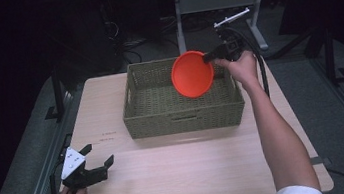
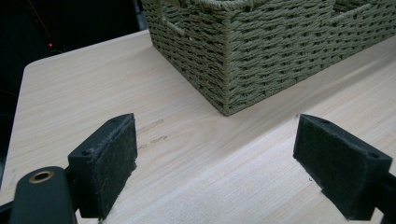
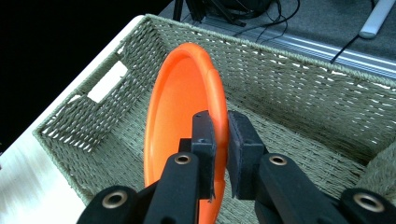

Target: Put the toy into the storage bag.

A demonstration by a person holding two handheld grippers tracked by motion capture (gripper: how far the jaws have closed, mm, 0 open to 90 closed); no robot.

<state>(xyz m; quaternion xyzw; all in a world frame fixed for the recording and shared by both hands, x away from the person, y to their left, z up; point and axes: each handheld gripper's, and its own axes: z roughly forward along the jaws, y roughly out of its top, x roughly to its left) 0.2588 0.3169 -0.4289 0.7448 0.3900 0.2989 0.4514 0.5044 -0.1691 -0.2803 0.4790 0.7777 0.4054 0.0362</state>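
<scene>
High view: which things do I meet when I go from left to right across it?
Open left gripper over the pale wooden table → green woven rectangular basket → round orange plastic plate held above it → right gripper clamped on the plate's edge.

My right tool (image 3: 220, 140) pinches the rim of an orange plate (image 3: 180, 112), held on edge above a woven basket (image 3: 299, 88). Jaws closed on the rim. Handle slot in the basket's left wall. Pale desk (image 3: 28, 186) at lower left, cables (image 3: 261, 11) on the floor beyond.
</scene>
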